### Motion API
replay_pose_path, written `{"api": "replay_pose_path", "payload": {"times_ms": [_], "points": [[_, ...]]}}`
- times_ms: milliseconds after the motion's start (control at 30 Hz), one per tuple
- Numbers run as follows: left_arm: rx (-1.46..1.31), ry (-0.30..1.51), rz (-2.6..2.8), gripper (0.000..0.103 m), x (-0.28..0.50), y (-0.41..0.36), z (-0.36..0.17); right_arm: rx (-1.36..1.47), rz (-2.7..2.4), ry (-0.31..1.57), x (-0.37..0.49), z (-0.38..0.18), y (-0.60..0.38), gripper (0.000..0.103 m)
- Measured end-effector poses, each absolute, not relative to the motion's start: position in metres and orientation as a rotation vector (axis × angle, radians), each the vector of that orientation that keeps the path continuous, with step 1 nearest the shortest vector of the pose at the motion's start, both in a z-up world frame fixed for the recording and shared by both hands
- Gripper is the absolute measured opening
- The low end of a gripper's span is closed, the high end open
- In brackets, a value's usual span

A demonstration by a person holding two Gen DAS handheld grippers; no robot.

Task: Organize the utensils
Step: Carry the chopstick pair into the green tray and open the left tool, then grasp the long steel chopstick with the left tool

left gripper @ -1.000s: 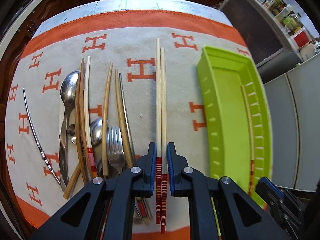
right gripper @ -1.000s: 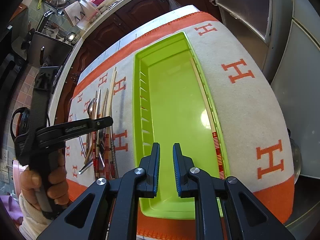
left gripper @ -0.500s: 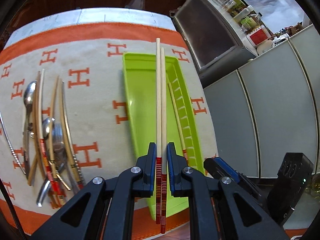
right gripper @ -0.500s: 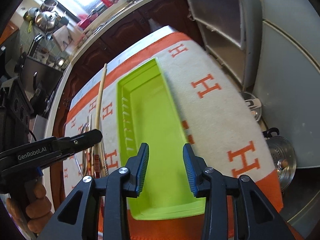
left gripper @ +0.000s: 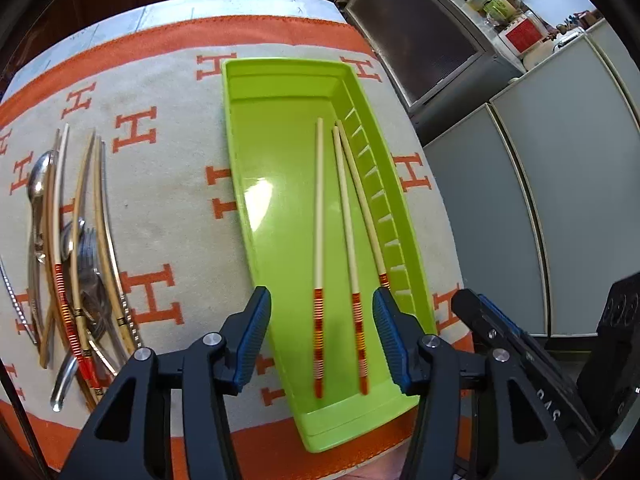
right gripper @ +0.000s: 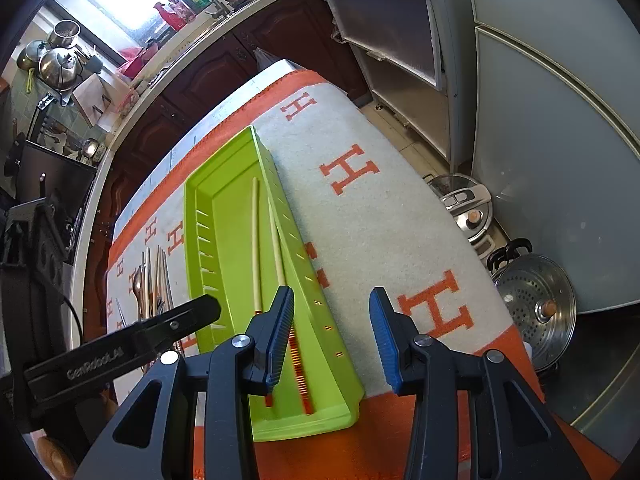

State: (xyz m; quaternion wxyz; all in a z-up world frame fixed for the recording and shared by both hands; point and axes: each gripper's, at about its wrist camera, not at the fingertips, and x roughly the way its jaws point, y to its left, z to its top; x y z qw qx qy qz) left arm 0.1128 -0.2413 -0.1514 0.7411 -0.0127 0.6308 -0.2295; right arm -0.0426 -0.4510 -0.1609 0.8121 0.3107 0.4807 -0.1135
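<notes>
Hovering over the near end of the green tray (left gripper: 280, 208), your left gripper (left gripper: 322, 344) has its jaws spread wide and holds nothing. Three chopsticks lie lengthwise on the tray floor, toward its right side: one (left gripper: 318, 248) near the middle, a second (left gripper: 348, 248) just right of it, and a third (left gripper: 362, 200) slanted against the ribbed right wall. Their red-banded ends point toward you. Your right gripper (right gripper: 332, 344) is likewise released and empty, hanging above the near right corner of the tray and the orange-lettered cloth (right gripper: 380, 216). As far as the views show, the job is barely begun: only chopsticks have reached the tray, and most of its floor is bare. Well off to the left on the cloth sits the unsorted pile (left gripper: 76, 264), where you can make out spoons (left gripper: 38, 188), a fork (left gripper: 90, 256), several more chopsticks and a thin metal piece at the far left edge, all overlapping. You will likely want to go back there next; the pieces cross each other, so lifting one cleanly may drag its neighbours. Whether the tray's side ribs are meant to separate types of cutlery cannot be told from here.
</notes>
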Motion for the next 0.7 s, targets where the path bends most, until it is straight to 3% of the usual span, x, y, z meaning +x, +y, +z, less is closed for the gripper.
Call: {"api": "replay_pose_path", "payload": {"times_ms": [100, 700], "points": [[0.005, 1.340, -0.474, 0.061, 0.105, -0.230, -0.142, 0.656, -0.235, 1.032, -0.042, -0.162, -0.448, 0.041], [0.007, 1.213, -0.242, 0.064, 0.081, -0.113, -0.119, 0.508, -0.153, 1.038, -0.028, -0.141, -0.384, 0.041]]}}
